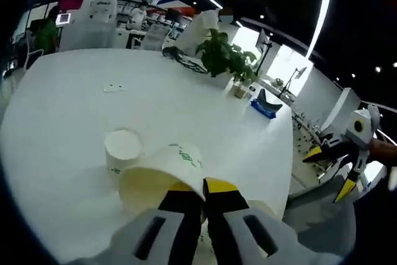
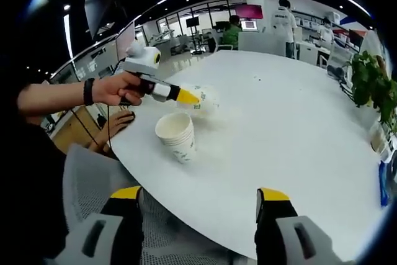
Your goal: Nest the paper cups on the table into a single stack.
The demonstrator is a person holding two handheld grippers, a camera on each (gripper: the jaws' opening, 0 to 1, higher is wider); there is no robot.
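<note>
A stack of white paper cups (image 1: 124, 147) stands upright on the round white table (image 1: 74, 91), its mouth facing up. Just right of it a single paper cup (image 1: 155, 181) with green print hangs tilted, and my left gripper (image 1: 200, 187) is shut on its rim. In the right gripper view the left gripper (image 2: 188, 96), held by a hand, carries that cup (image 2: 206, 100) just behind the stack (image 2: 177, 134). My right gripper (image 2: 200, 193) is open wide off the table's near edge (image 2: 205, 215), with nothing between its fingers. It also hangs open at the right in the left gripper view (image 1: 329, 172).
A potted plant (image 1: 223, 57) and a blue object (image 1: 263, 107) sit at the table's far side. A person's other hand (image 2: 115, 122) rests at the table edge beside a grey mesh chair (image 2: 80, 172). People stand at desks in the background.
</note>
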